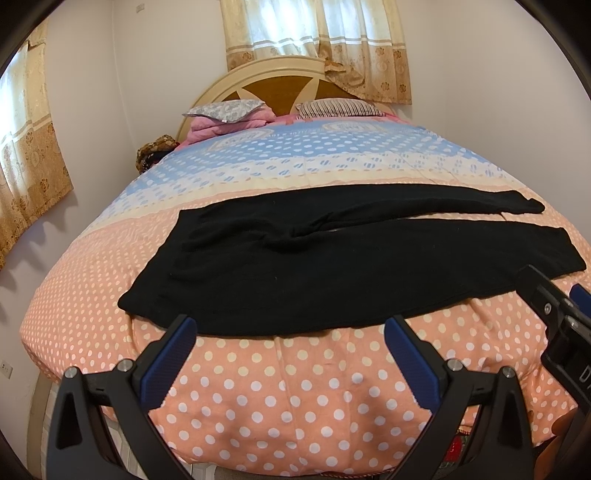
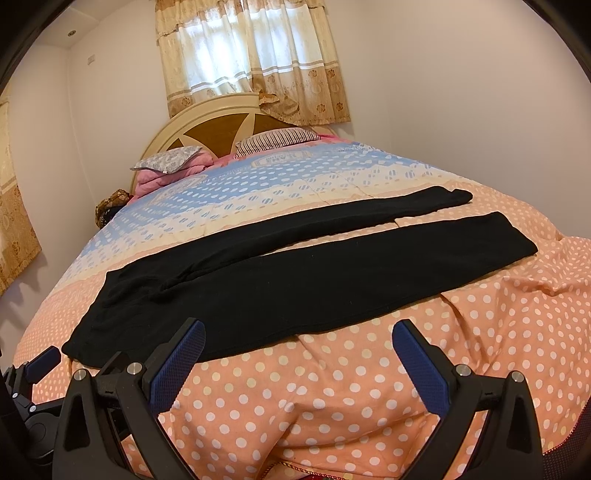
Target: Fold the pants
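Both grippers, left gripper and right gripper, spread apart before black pants.

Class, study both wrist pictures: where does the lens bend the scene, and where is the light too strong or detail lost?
Left wrist view: bed bulges, corners vignetted, curtained window overexposed. Right wrist view: same barrel bend, black pants show almost no fold detail.

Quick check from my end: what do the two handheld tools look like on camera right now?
Both match: the left tool and right tool each have black angular arms with silver bolts, ending in two fingers faced with textured blue pads. White lettering marks the right tool's body, only partly readable. No cables or sleeves visible.
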Tool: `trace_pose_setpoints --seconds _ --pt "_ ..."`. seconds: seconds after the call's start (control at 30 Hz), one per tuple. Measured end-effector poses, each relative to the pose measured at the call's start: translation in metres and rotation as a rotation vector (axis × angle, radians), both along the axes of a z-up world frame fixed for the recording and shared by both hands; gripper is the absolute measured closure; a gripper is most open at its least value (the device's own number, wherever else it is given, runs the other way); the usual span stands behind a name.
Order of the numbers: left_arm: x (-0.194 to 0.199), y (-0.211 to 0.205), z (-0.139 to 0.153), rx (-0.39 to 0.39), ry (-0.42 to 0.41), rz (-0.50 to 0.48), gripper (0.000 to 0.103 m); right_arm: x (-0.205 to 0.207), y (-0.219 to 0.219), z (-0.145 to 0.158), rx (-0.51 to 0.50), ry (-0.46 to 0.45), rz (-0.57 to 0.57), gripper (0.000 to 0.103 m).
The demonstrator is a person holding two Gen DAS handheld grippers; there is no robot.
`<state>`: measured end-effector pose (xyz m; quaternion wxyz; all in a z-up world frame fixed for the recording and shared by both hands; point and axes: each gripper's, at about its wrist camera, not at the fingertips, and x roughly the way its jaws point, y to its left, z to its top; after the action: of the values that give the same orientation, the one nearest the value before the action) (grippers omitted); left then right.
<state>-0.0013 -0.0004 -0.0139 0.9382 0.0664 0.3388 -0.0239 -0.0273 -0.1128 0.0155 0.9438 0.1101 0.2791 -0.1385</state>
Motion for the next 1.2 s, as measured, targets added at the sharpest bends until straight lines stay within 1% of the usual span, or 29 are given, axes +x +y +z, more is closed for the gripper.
trace_pose_setpoints --seconds 0.87,1.1,1.2 --pt "0.002 0.002 -0.005 -0.004 0.013 0.008 0.0 0.006 -0.001 -0.004 0.004 0.013 0.005 0.001" --pt "0.008 0.004 -0.009 -0.001 0.031 0.009 0.0 0.009 -0.002 -0.009 0.018 0.03 0.011 0.001" --pt "0.016 0.009 -0.014 -0.005 0.06 0.005 0.0 0.011 -0.005 -0.011 0.025 0.033 0.01 0.001"
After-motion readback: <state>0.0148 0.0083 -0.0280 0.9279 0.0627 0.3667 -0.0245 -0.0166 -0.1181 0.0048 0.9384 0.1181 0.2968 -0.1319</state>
